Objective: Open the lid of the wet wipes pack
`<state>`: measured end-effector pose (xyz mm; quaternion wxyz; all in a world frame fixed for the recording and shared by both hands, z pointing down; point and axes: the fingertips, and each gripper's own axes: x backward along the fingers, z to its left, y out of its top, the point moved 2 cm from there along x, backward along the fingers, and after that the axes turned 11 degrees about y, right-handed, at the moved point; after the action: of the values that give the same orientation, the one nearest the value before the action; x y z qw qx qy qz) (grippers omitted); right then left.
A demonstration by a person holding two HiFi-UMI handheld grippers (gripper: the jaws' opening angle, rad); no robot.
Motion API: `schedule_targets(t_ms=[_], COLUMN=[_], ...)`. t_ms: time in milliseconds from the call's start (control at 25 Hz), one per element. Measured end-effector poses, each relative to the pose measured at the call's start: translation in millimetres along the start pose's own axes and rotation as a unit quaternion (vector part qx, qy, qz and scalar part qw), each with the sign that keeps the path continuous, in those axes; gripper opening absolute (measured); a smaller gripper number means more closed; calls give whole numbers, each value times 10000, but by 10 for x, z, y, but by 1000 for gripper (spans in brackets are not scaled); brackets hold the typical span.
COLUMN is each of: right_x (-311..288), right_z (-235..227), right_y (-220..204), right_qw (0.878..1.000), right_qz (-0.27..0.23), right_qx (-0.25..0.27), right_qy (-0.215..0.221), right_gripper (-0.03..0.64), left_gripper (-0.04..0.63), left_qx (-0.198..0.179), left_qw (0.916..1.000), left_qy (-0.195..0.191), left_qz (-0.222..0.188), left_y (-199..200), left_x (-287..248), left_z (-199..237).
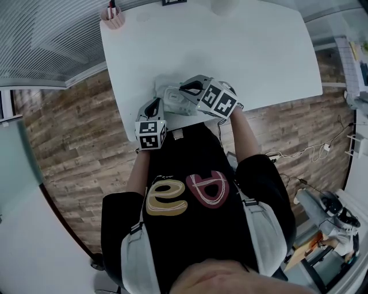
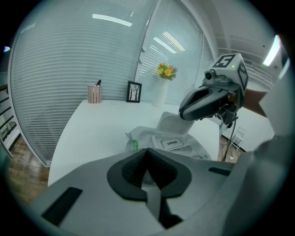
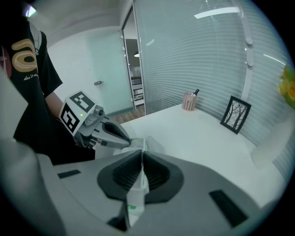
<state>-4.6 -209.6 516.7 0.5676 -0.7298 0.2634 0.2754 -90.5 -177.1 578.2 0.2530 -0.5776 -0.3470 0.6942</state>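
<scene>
The white wet wipes pack (image 2: 184,146) with an "OPEN" label lies near the front edge of the white table (image 1: 259,51). Its lid (image 2: 171,123) stands raised. My left gripper (image 2: 148,177) is shut on the pack's near, green-printed end (image 2: 133,145). From the right gripper view that gripper (image 3: 129,142) is seen pinching that end. My right gripper (image 3: 138,184) is shut on a thin white and green piece, by its place the raised lid. In the left gripper view its tips (image 2: 183,113) meet the lid's top. From the head view both grippers (image 1: 156,104) (image 1: 184,89) cover most of the pack (image 1: 164,92).
A pink pen cup (image 1: 113,17) stands at the table's far left corner. Beside it are a small framed picture (image 2: 134,91) and a white vase with flowers (image 2: 162,87). A glass wall with blinds runs along the far side. The floor (image 1: 75,138) is wood.
</scene>
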Motion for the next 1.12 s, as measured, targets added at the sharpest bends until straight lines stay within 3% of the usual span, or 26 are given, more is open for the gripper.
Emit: schedule_targets(t_ms=[1120], right_x=[32], right_z=[-337], right_y=[-62], right_qw=[9979], right_qz=[-399], right_qx=[-441], right_qy=[-243], right_gripper=[28], left_gripper=[17], left_qx=[-72], left_qw=[9999], left_qy=[129], left_qz=[56], left_y=[-2], left_x=[27], left_z=[-4])
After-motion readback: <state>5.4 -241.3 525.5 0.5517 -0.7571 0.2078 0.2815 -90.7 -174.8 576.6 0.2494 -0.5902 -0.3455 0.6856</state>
